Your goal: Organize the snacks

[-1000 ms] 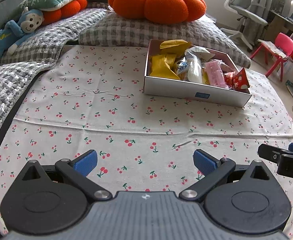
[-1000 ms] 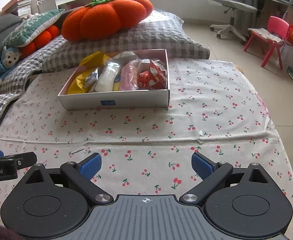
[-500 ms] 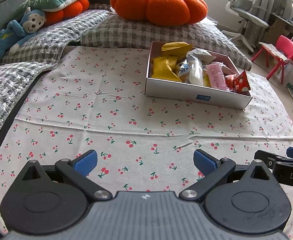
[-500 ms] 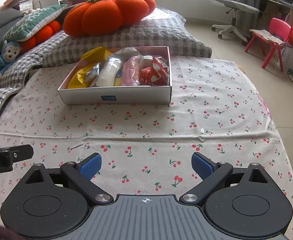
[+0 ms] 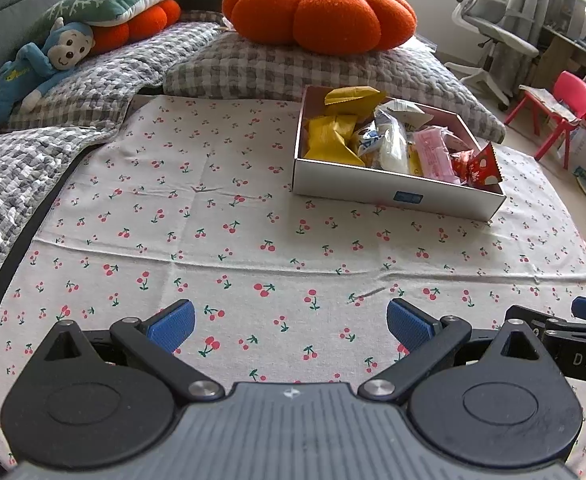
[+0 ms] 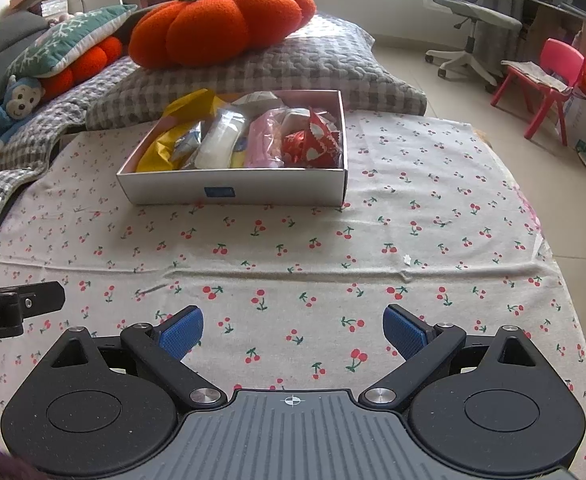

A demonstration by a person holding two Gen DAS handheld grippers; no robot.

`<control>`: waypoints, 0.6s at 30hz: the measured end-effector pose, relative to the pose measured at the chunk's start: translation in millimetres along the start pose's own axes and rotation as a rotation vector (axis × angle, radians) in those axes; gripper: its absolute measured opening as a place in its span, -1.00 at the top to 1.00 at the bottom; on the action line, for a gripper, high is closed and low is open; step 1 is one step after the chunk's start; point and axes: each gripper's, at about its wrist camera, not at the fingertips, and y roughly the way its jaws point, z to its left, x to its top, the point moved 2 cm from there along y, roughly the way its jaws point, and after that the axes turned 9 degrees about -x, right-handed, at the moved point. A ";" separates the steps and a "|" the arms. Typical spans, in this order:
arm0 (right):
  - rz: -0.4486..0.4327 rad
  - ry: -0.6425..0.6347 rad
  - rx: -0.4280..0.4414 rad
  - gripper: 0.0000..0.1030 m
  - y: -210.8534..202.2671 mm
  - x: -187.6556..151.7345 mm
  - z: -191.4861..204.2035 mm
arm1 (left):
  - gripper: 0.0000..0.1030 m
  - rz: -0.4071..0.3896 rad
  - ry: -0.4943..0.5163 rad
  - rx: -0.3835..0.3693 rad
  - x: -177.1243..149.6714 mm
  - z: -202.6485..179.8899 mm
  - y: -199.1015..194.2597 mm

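A white cardboard box (image 5: 397, 194) (image 6: 233, 190) stands on the cherry-print cloth (image 5: 213, 240) (image 6: 413, 220). It holds several snack packets: yellow ones (image 5: 329, 140) (image 6: 165, 144), a white one (image 5: 393, 148) (image 6: 221, 144), a pink one (image 5: 433, 156) (image 6: 263, 140) and red ones (image 5: 479, 166) (image 6: 313, 144). My left gripper (image 5: 291, 326) is open and empty, low over the cloth, well short of the box. My right gripper (image 6: 293, 330) is open and empty beside it. Each gripper's side shows at the other view's edge.
An orange pumpkin cushion (image 5: 321, 12) (image 6: 221, 20) lies on a grey checked pillow (image 5: 277, 68) behind the box. A blue monkey toy (image 5: 33, 68) lies far left. An office chair (image 6: 469, 4) and a pink child's chair (image 6: 549, 76) stand on the floor to the right.
Both grippers have drawn back a little from the box and stay open. Nothing on the cloth has moved.
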 end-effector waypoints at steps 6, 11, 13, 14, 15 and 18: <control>0.005 0.000 -0.002 -0.91 1.2 -0.5 0.7 | -0.99 -0.001 0.003 0.006 0.1 -0.1 0.0; 0.005 0.001 -0.003 -0.91 1.4 -0.5 0.7 | -0.99 -0.001 0.007 0.008 -0.3 -0.6 0.1; 0.006 0.002 -0.003 -0.91 1.7 -0.8 0.4 | -0.99 0.000 0.010 0.012 -0.6 -1.4 0.4; 0.006 0.002 -0.003 -0.91 1.8 -0.8 0.4 | -0.99 0.001 0.012 0.014 -0.7 -1.8 0.6; 0.006 0.002 -0.004 -0.91 1.7 -0.7 0.3 | -0.99 0.002 0.014 0.018 -0.9 -2.0 0.8; 0.007 0.002 -0.004 -0.91 2.2 -0.7 0.0 | -0.99 0.004 0.021 0.016 -1.4 -2.3 0.6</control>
